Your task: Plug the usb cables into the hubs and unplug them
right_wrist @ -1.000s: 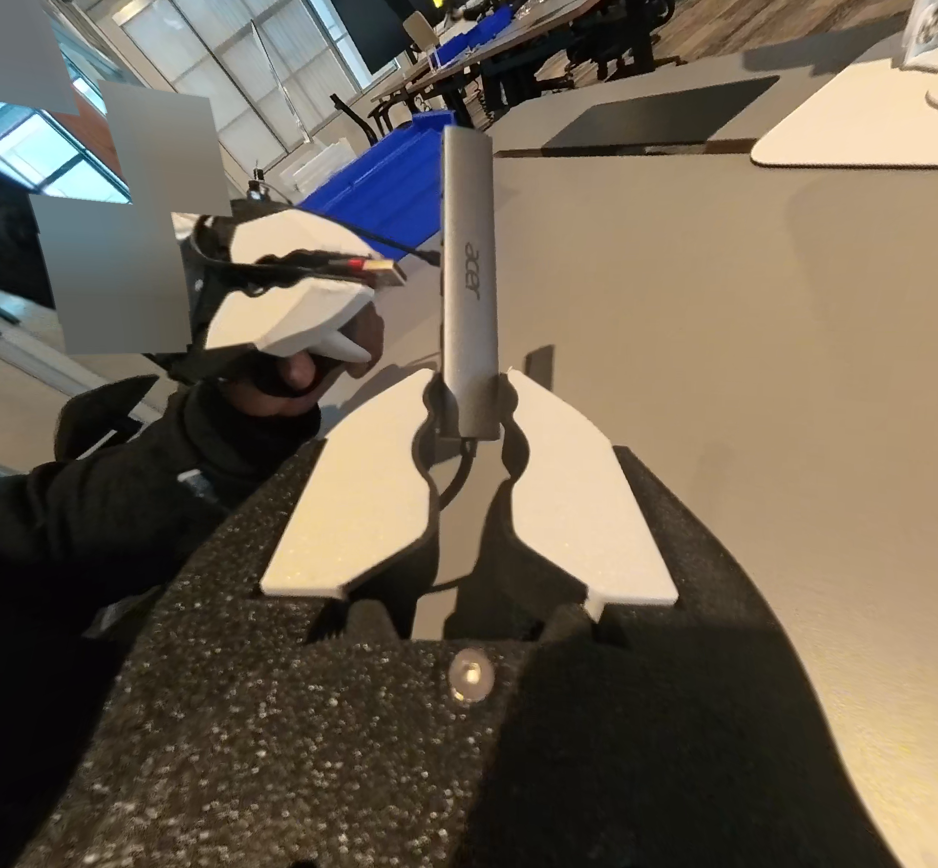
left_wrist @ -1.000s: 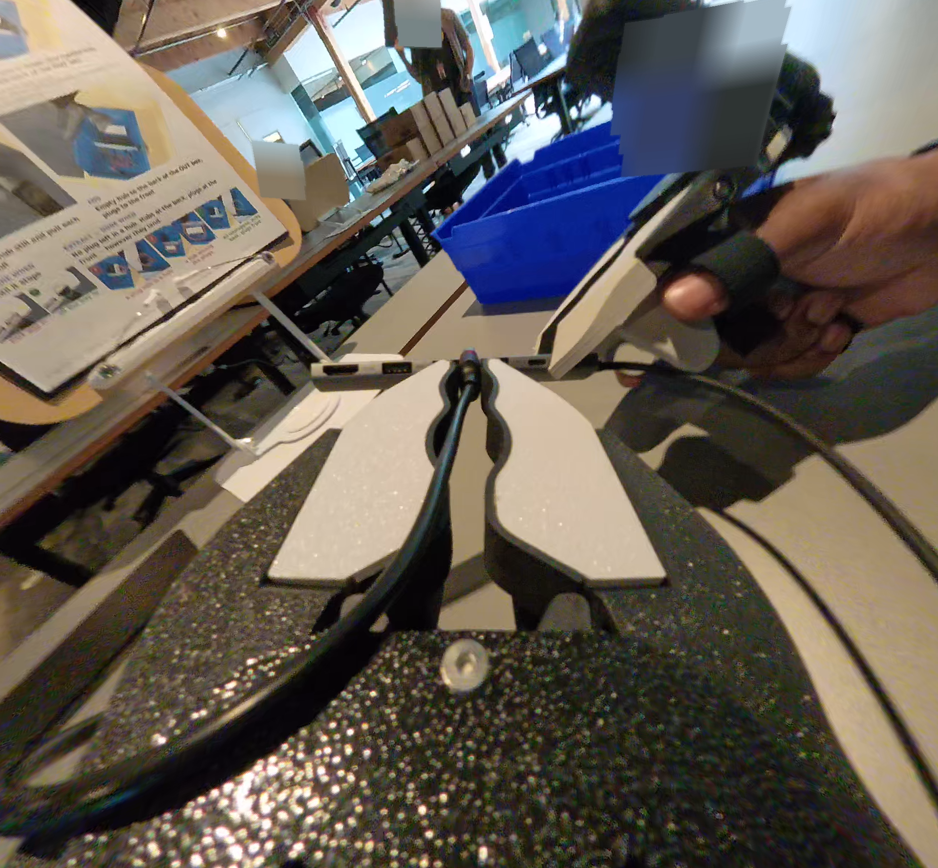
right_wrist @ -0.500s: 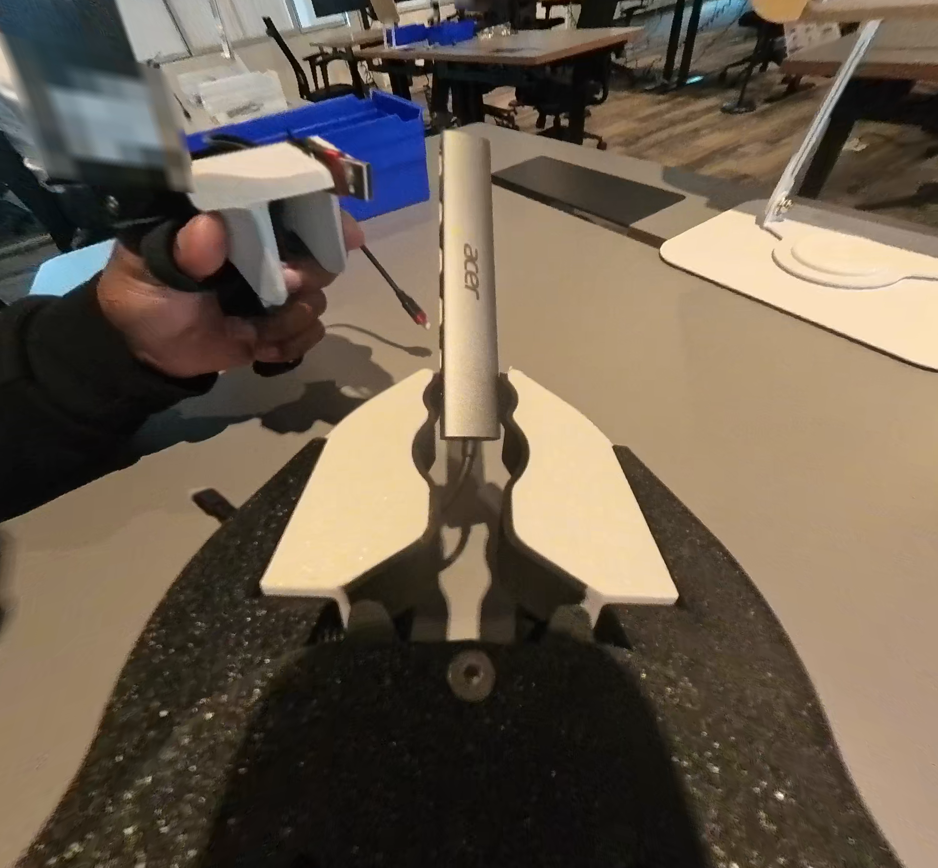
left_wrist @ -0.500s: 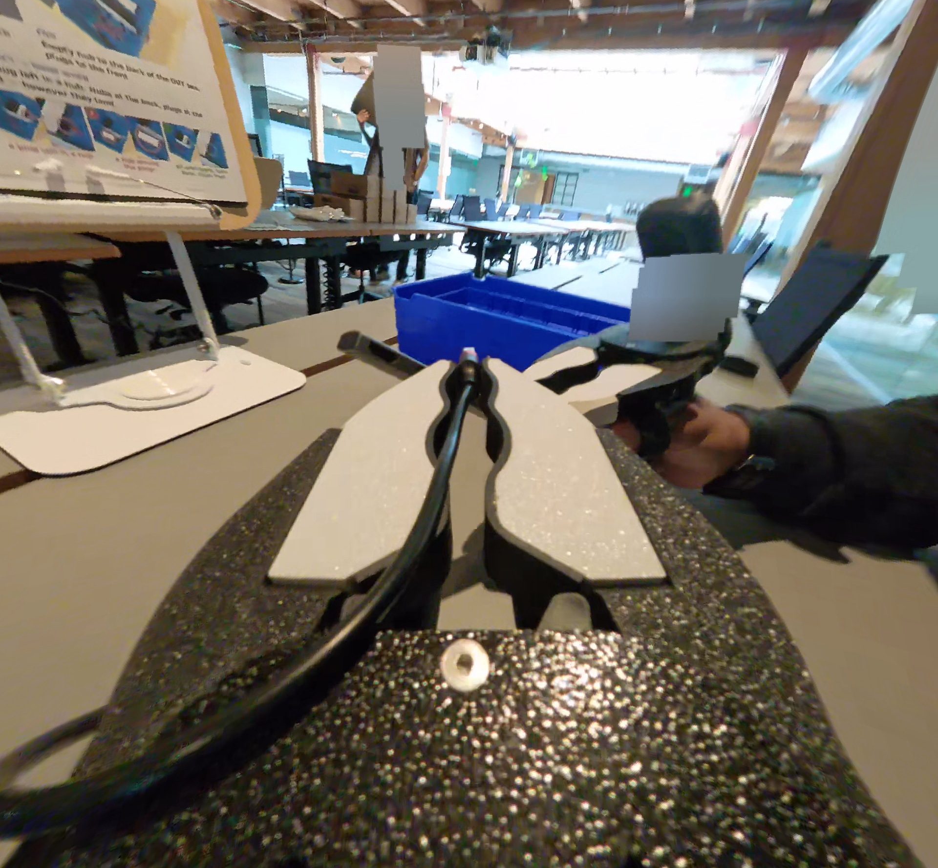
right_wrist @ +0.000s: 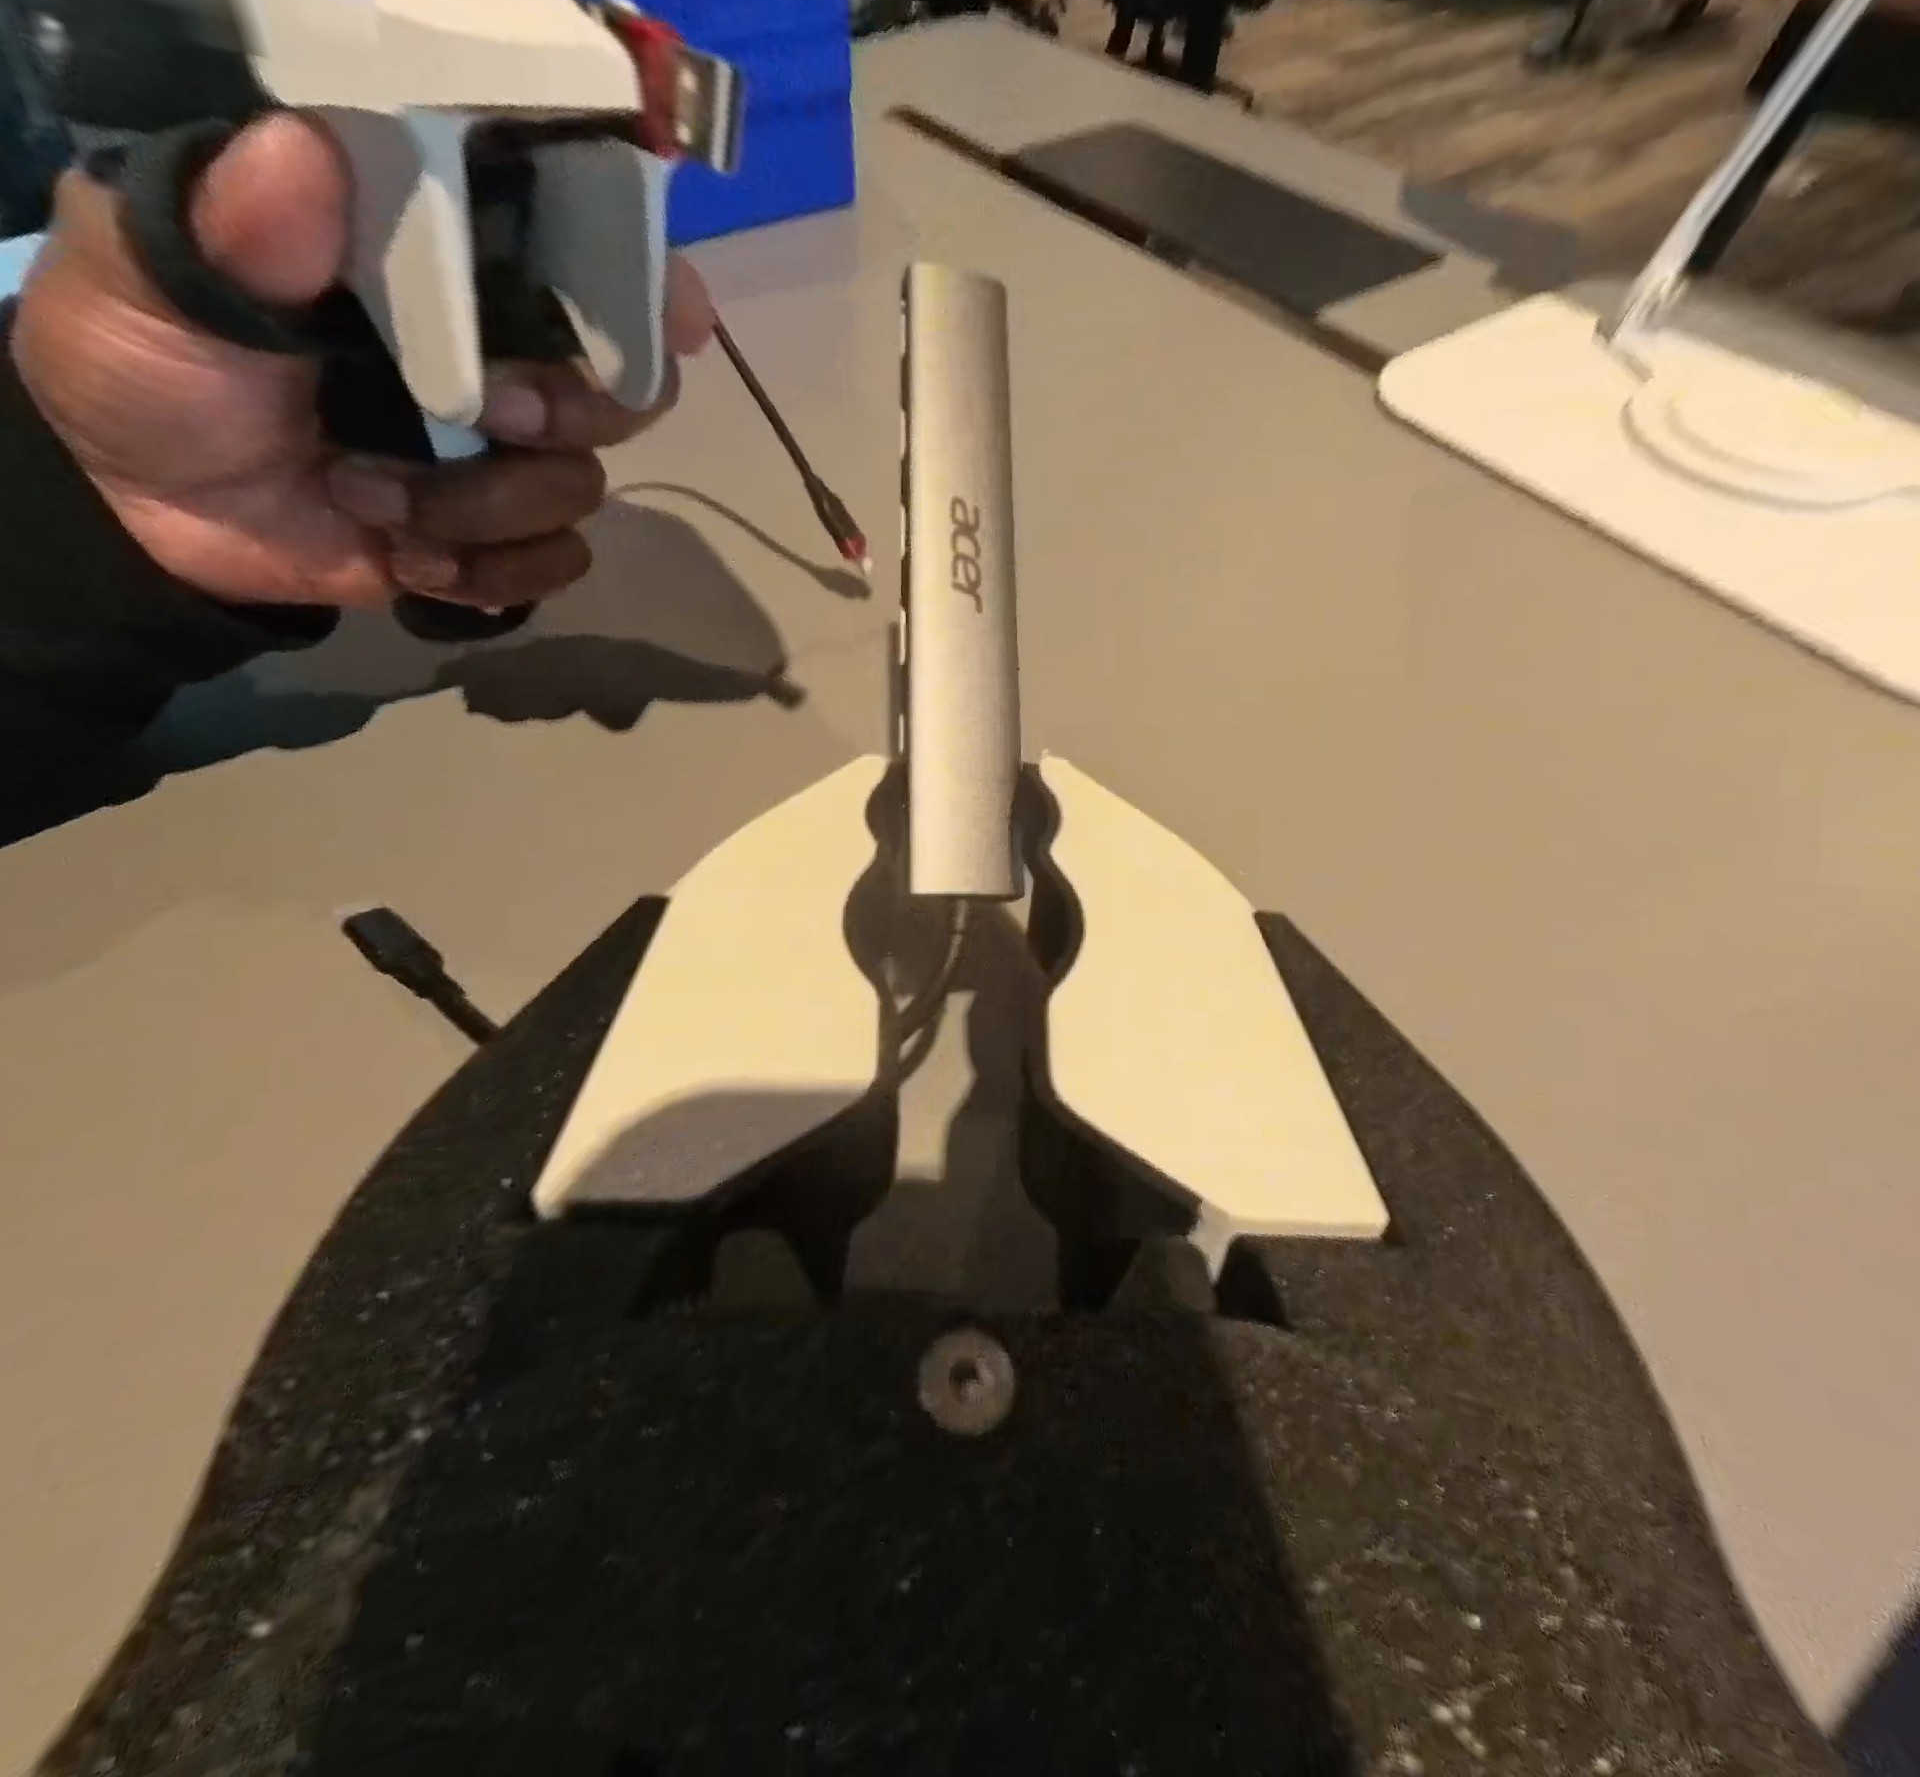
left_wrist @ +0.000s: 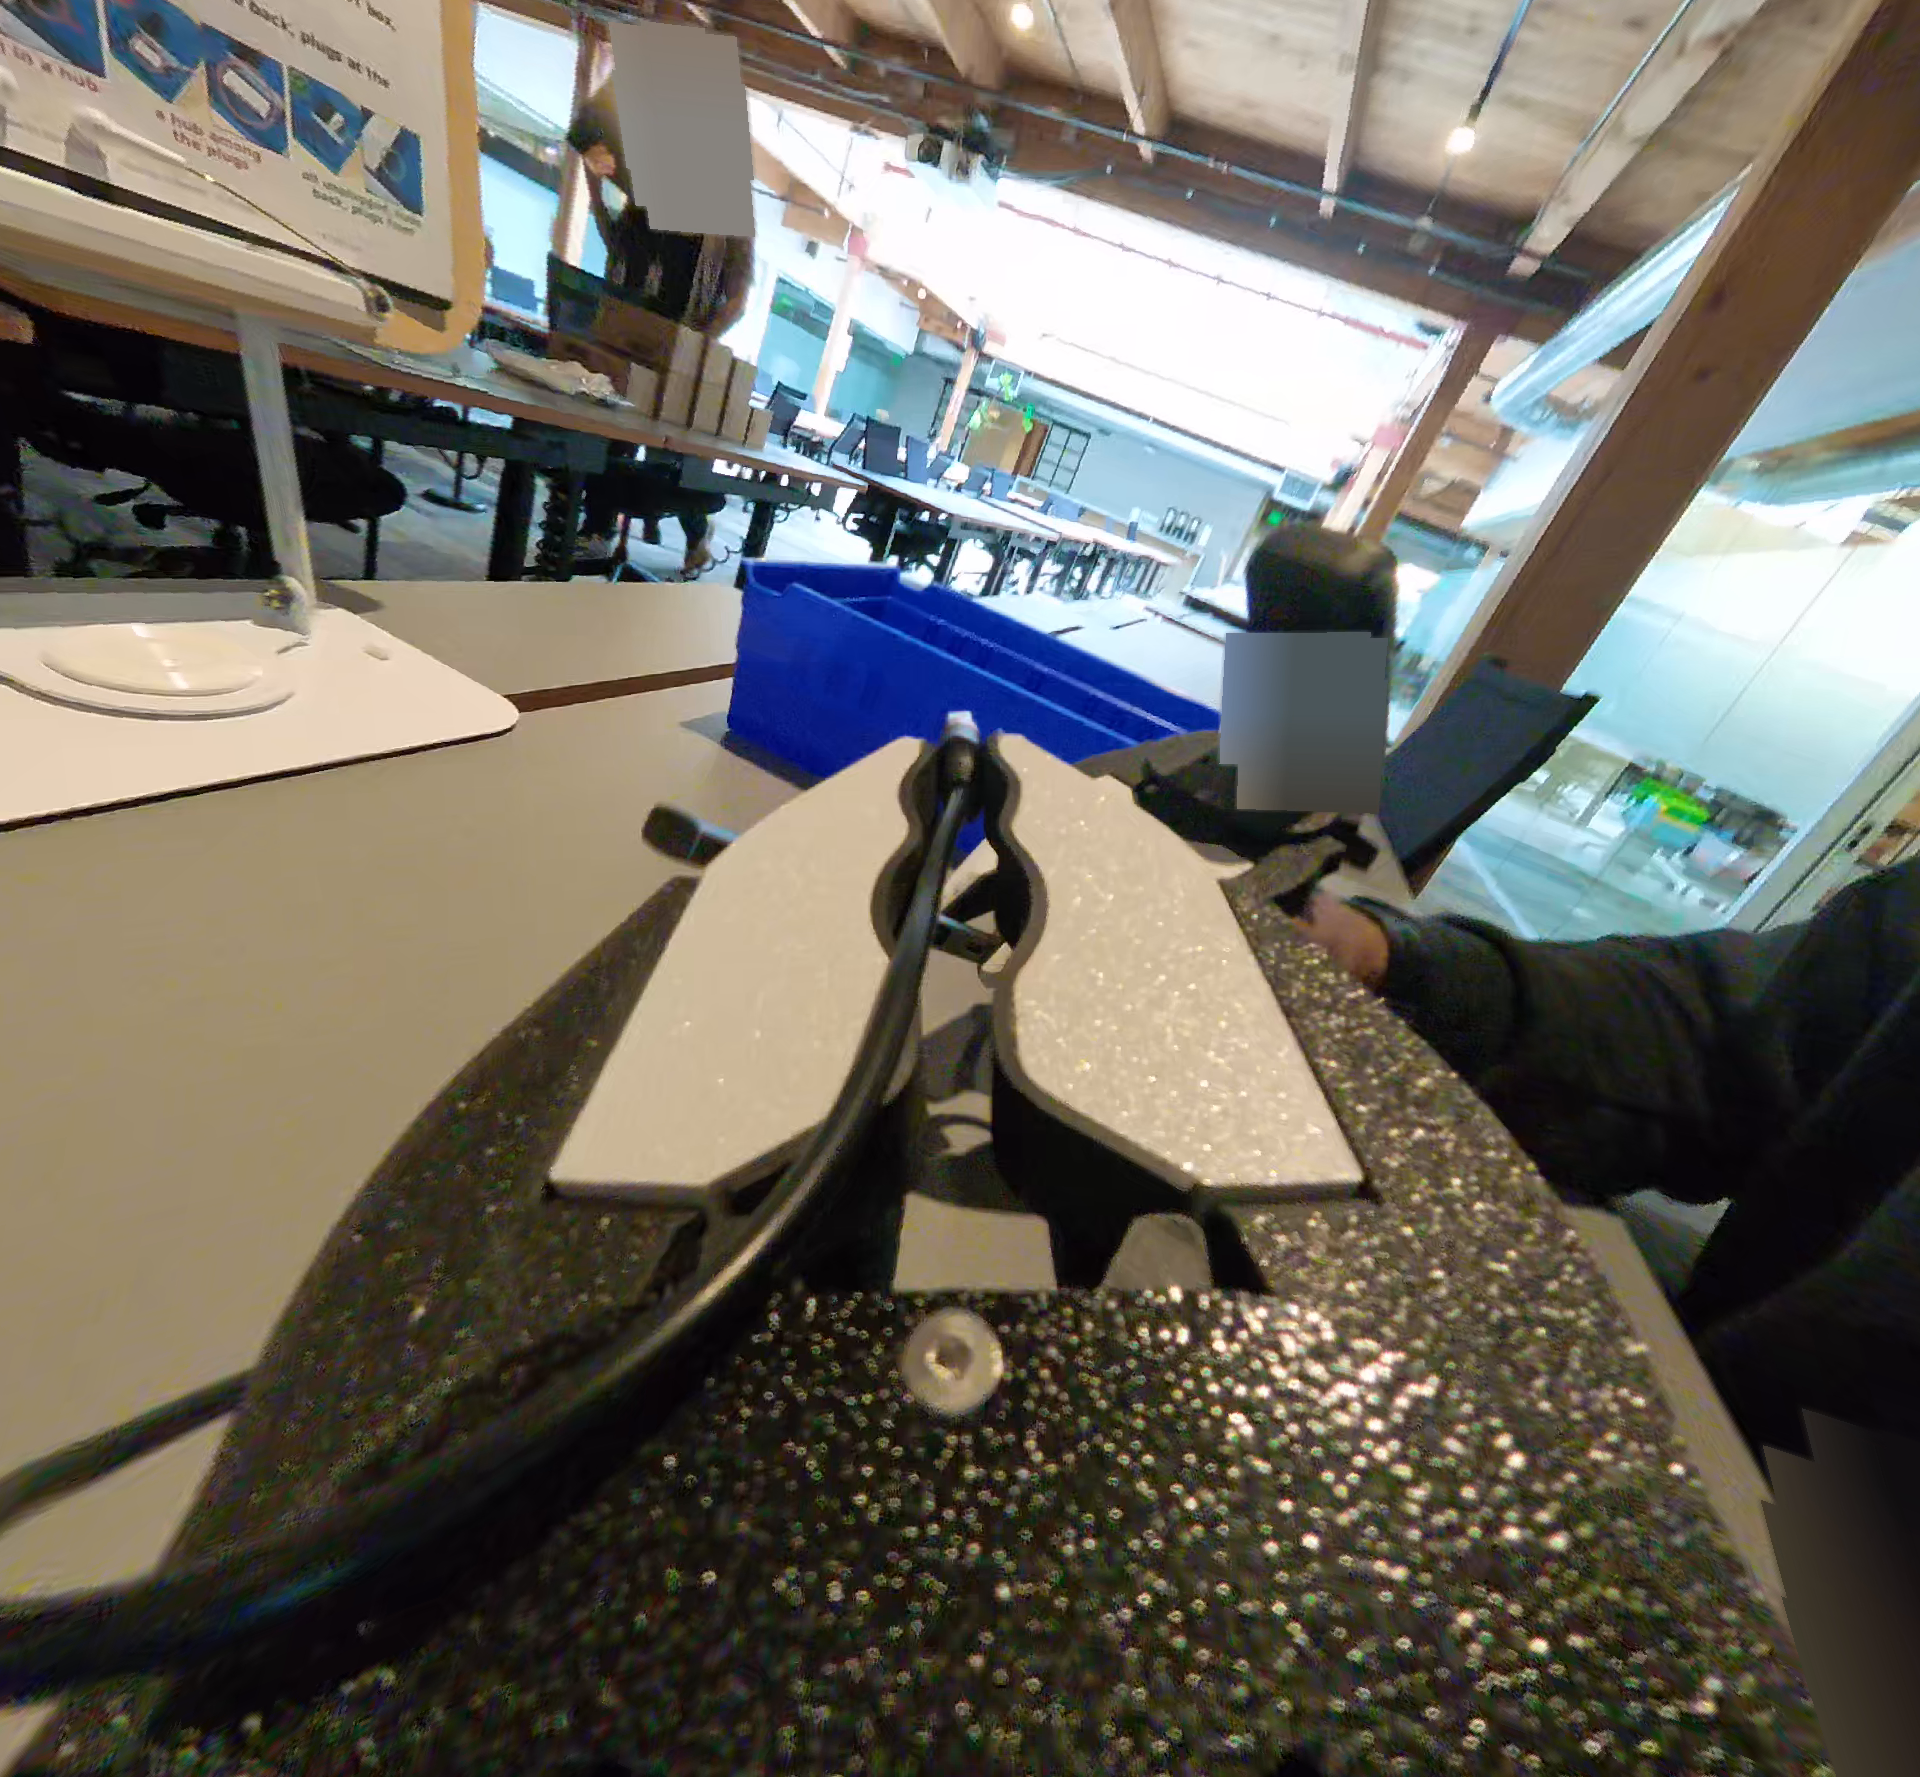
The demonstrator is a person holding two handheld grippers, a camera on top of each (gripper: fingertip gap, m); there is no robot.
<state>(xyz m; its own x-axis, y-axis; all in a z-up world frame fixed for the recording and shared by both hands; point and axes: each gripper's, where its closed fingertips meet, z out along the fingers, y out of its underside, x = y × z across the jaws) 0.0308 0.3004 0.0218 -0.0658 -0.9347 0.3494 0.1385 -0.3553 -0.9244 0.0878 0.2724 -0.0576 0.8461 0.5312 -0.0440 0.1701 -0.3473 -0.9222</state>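
Observation:
My left gripper [left_wrist: 961,751] is shut on a black USB cable [left_wrist: 914,938], with the plug end poking out past the fingertips. In the right wrist view that gripper [right_wrist: 634,106] shows at upper left, held above the table, with the red and metal USB plug [right_wrist: 696,106] sticking out and the cable's other end [right_wrist: 831,532] dangling. My right gripper [right_wrist: 961,792] is shut on the near end of a long silver hub [right_wrist: 956,574], held pointing away over the table. The plug is to the upper left of the hub, apart from it.
A blue bin [left_wrist: 894,678] stands on the grey table [left_wrist: 260,948] beyond my left gripper. A white stand base [left_wrist: 208,699] with an instruction board [left_wrist: 208,65] is at left. A black connector [right_wrist: 400,958] and a dark flat pad [right_wrist: 1226,210] lie on the table.
The left gripper has pulled the plug out of the hub and lifted away to the left. The right gripper has tilted down toward the table with the hub.

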